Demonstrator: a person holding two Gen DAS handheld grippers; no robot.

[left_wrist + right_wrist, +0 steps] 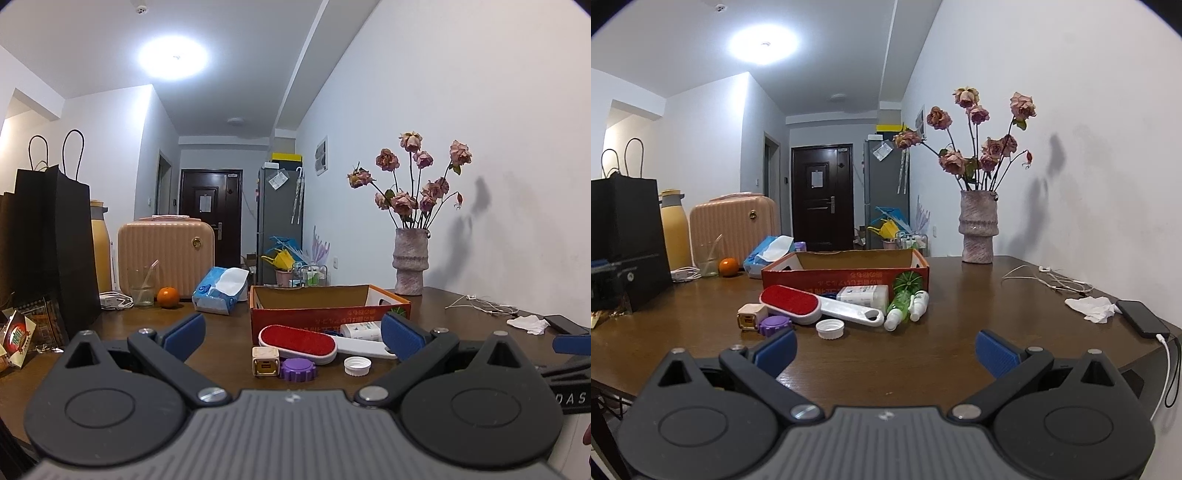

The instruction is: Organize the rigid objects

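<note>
Box: I see one orange-red cardboard box (pixel 846 275) on the worktop (pixel 923 354), open at the top; from my low angle I cannot tell what lies inside.
Glass: one clear glass (pixel 141 286) at far left holds a straw.
Vase: one pinkish vase (pixel 978 229) at far right holds dried roses.
Loose pile: just in front of the box, near side, all on the worktop.
Brush: one red-faced lint brush (pixel 792 303) with a white handle, resting over the other pieces.
Caps: two, a purple one (pixel 774 325) and a white one (pixel 830 328).
Cube: one small cream cube (pixel 751 316), touching the purple cap.
Bottles: two small spray bottles (pixel 905 308) lying on their sides, right end of the pile; one white tub (pixel 862 294) behind them.
Left gripper (pixel 291 334): my fingers are spread wide, empty, the pile showing between them.
Right gripper (pixel 884 350): fingers spread, empty, nearer than the pile.
Other: one orange (pixel 168 297), one phone (pixel 1143 318) at right.
</note>
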